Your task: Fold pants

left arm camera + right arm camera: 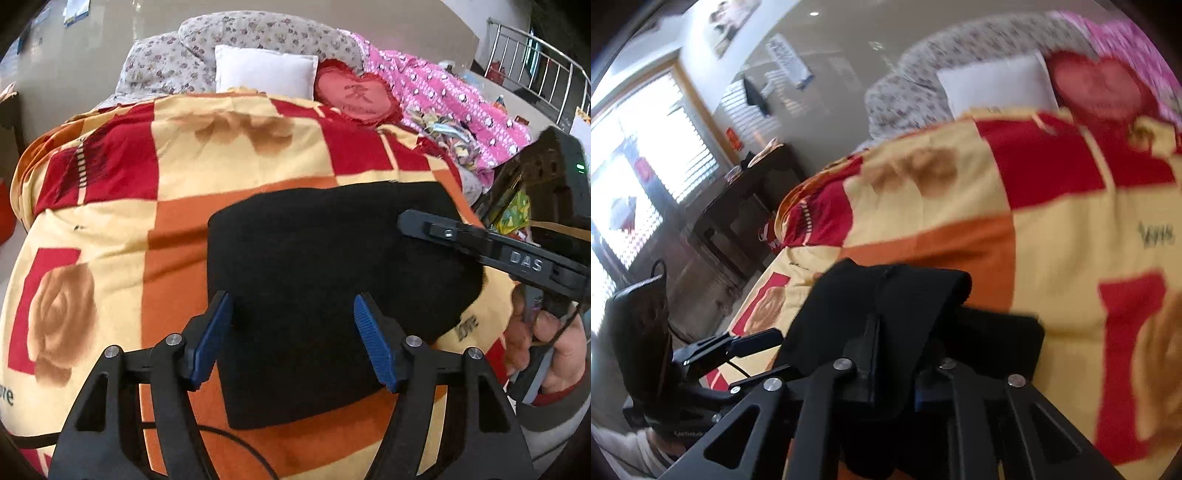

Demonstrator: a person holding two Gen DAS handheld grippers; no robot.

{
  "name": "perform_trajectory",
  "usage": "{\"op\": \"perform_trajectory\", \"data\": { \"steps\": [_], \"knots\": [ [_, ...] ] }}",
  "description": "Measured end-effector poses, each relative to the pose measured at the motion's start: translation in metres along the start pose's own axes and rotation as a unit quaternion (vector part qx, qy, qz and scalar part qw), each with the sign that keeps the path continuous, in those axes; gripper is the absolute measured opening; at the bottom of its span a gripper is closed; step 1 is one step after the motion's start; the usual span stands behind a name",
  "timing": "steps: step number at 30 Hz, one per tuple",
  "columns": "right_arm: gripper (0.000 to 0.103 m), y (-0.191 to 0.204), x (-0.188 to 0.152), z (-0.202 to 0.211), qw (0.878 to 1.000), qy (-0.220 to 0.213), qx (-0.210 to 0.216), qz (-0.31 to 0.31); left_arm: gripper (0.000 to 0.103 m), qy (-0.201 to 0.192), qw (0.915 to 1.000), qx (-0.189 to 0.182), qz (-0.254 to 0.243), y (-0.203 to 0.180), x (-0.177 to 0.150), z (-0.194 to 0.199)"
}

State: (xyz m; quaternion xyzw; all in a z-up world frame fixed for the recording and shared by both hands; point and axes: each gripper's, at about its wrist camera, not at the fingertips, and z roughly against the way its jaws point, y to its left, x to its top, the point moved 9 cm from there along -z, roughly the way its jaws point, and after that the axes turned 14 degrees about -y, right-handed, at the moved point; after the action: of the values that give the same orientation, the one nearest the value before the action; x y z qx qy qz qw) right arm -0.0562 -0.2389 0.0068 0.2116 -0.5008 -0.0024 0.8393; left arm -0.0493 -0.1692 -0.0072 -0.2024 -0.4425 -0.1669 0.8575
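Left wrist view: the left hand-held gripper (pixel 293 341) hangs wide open, holding nothing, over the near edge of the folded black pants (pixel 332 280) on the bed's blanket (pixel 110 229).
Right wrist view: the right hand-held gripper (pixel 892 373) seems clamped on a raised pants fold (pixel 886 306); blur hides the pads.
Relation: pants lie straight ahead; right holds them.

Left tongs (pixel 291 339) gape; right tongs (pixel 897 373) clamped together.

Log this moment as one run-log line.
left gripper: open over black pants | right gripper: shut on pants | surface: checked blanket
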Motion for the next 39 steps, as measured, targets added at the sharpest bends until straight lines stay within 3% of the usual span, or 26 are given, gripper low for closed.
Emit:
{"op": "perform_trajectory", "data": {
  "steps": [3,7,10,12,15,17,18,25,27,39],
  "knots": [
    [0.011,-0.011,0.006,0.011,0.999,0.001,-0.039,0.037,0.068,0.008,1.0,0.005,0.002,-0.002,-0.006,-0.01],
    [0.013,-0.043,-0.029,-0.005,0.996,0.052,-0.073,0.015,0.068,0.019,0.9986,0.036,-0.035,-0.003,-0.011,-0.02],
    [0.034,-0.05,-0.016,0.008,0.996,0.025,-0.089,-0.002,0.068,0.023,0.9987,0.036,-0.029,0.001,-0.004,-0.017],
    [0.034,-0.049,0.0,0.021,0.993,0.001,-0.115,0.014,0.068,0.012,0.9986,0.045,-0.023,0.006,0.006,-0.014],
    [0.034,-0.029,0.023,0.038,0.996,-0.035,-0.078,0.01,0.068,0.007,0.9975,0.068,-0.019,0.014,0.018,-0.019],
    [0.034,-0.007,0.024,0.03,0.999,-0.025,-0.031,0.013,0.068,0.012,0.9972,0.073,-0.013,0.017,0.021,-0.029],
    [0.034,-0.003,0.021,0.024,0.999,-0.016,-0.026,0.018,0.068,0.013,0.9971,0.074,-0.011,0.017,0.021,-0.033],
    [0.034,-0.035,-0.017,-0.031,0.995,0.063,-0.079,0.023,0.071,0.036,0.9962,0.079,0.005,0.024,0.013,-0.061],
    [0.034,-0.043,-0.017,-0.035,0.996,0.048,-0.073,0.016,0.072,0.036,0.9962,0.078,0.01,0.024,0.014,-0.065],
    [0.034,-0.005,-0.017,0.013,0.994,0.062,-0.066,0.068,0.073,0.035,0.9954,0.089,-0.004,0.021,0.012,-0.055]
  ]
}}
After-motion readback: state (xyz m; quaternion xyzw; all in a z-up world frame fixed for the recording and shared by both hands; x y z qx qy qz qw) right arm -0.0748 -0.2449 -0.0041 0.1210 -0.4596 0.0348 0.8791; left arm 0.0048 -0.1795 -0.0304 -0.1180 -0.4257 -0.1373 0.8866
